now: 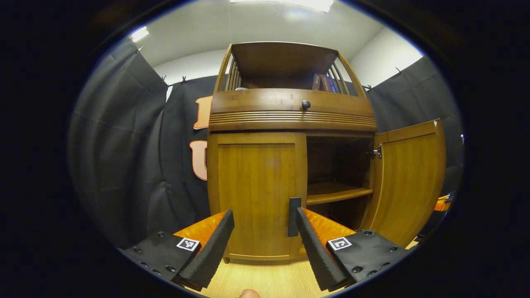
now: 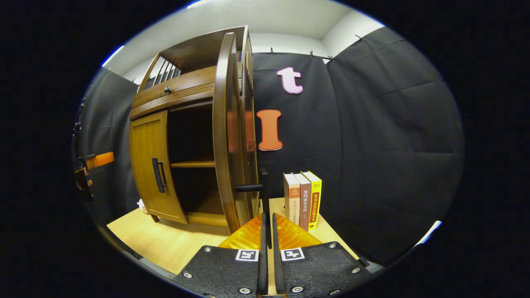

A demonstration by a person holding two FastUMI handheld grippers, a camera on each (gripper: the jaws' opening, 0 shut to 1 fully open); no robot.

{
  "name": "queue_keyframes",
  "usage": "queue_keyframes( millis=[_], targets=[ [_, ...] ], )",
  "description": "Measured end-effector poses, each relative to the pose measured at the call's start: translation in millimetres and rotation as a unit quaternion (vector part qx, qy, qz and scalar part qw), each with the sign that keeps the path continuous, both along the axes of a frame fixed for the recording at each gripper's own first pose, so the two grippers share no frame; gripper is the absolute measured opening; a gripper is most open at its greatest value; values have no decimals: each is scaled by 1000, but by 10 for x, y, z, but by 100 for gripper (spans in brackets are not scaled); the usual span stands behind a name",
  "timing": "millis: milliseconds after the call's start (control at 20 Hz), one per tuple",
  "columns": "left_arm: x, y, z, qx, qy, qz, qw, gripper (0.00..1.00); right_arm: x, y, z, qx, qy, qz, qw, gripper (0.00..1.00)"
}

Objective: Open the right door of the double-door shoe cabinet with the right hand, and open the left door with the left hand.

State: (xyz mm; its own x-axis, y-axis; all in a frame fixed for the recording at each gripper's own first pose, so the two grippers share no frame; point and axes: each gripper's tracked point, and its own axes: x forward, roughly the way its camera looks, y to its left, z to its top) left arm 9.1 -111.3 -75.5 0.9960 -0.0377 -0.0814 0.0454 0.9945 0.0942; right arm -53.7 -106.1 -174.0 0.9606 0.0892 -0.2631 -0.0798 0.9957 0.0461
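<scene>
- Here, your shoe cabinet [image 1: 290, 120] stands on the pale wooden floor [image 1: 269, 281] against the black cloth wall, with a slatted open shelf on top and a drawer front below it carrying a small round knob [image 1: 305, 104].
- The right door [image 1: 410, 178] is swung wide open; in the right gripper view you see it edge-on, just ahead of your fingers.
- Behind that open door, the right compartment shows one inner shelf [image 1: 337, 192], and I cannot make out anything lying on it or beneath it in the dark interior.
- The left door [image 1: 256, 194] is shut, flat against the cabinet front.
- The top shelf holds a few books [image 1: 324, 82] leaning at its right end.
- Three more books [image 2: 302, 200] stand upright on the floor just beside the open door in the right gripper view.
- Your left gripper [image 1: 261, 231] has its jaws spread wide and empty, facing the shut left door; its right finger [image 1: 308, 244] sits by the left door's handle [image 1: 294, 216].
- Your right gripper [image 2: 267, 236] has its jaws pressed onto the right door's handle [image 2: 258, 187], which runs down between them.
</scene>
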Motion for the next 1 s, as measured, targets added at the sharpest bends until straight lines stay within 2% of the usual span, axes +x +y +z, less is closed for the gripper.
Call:
queue_keyframes(
  millis=[50,150,200,250,400,450,600,850,950,1000],
  targets=[
    [61,-59,-48,3,2,-3,1000,94,-25,-46,51,-5,-7,-5,1000,7],
    [193,-181,-133,8,8,-13,1000,94,-52,-153,133,-16,-20,-17,1000,12],
    [242,-238,-162,10,12,-17,1000,94,-53,-201,160,-20,-24,-23,999,14],
    [293,-286,-210,13,14,-19,1000,94,-50,-252,171,-22,-25,-29,999,23],
    [466,-358,-334,15,13,-25,999,96,-26,-338,191,-27,-26,-39,998,33],
    [517,-399,-351,13,11,-30,999,95,-17,-378,188,-29,-27,-45,998,48],
    [709,-474,-455,2,18,-38,999,96,14,-418,217,-28,-31,-50,998,74],
    [962,-475,-691,10,29,-33,999,95,101,-467,198,-19,-33,-59,998,98],
    [1076,-514,-778,11,34,-36,999,96,109,-425,182,-4,-30,-54,998,99],
    [1143,-524,-808,8,36,-36,999,96,106,-434,171,-2,-29,-55,998,92]
  ],
)
